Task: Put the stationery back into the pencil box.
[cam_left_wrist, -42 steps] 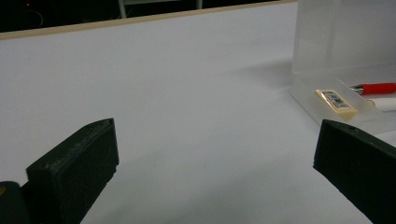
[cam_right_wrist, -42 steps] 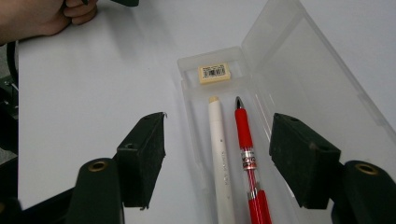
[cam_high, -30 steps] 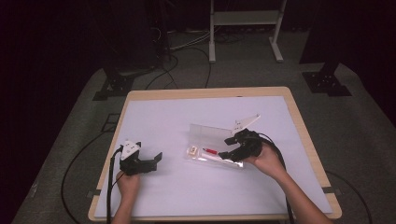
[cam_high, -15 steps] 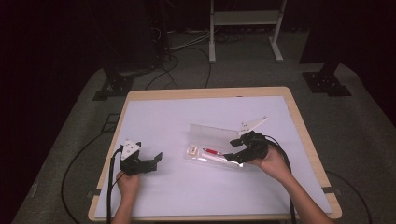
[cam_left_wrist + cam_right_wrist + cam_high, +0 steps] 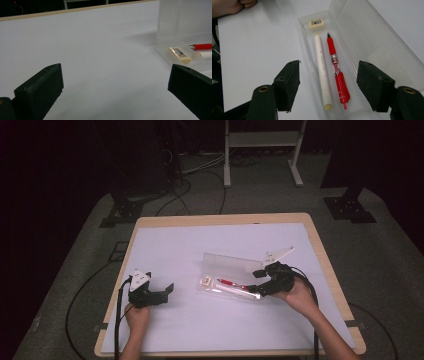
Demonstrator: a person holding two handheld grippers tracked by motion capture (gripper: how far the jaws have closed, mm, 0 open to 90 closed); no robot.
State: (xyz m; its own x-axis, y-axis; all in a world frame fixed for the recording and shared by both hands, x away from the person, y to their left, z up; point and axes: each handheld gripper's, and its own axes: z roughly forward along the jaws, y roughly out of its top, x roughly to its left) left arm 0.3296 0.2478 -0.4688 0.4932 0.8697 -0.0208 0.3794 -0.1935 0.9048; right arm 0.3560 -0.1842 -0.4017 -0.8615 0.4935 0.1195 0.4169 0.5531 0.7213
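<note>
- Nearest the person, both hands are coming in over the front edge of the surface (image 5: 165, 245), a white sheet with a pale wood rim running round it.
- The left tool (image 5: 161, 292) is sitting low on the left with its jaws spread wide and nothing between them; there's plenty of bare white around it.
- The right tool (image 5: 255, 284) is hovering at the near end of the clear pencil case (image 5: 359, 45), jaws gaping wide on either side of the tray, pads not pressing on anything.
- The case is lying open a bit right of centre, lid (image 5: 232, 261) tipped up on the far side.
- Inside, a white pen (image 5: 322, 65) and a red pen (image 5: 335, 67) are lying side by side, with a small eraser (image 5: 316, 22) at the end away from the right tool.
- The eraser is wearing a printed label and the white pen has faint lettering, both too small to read.
- Beyond the far edge, grey carpet (image 5: 390, 250) is carrying loose cables, black stand feet and a white frame's legs (image 5: 227, 165), with the room going dark behind.
</note>
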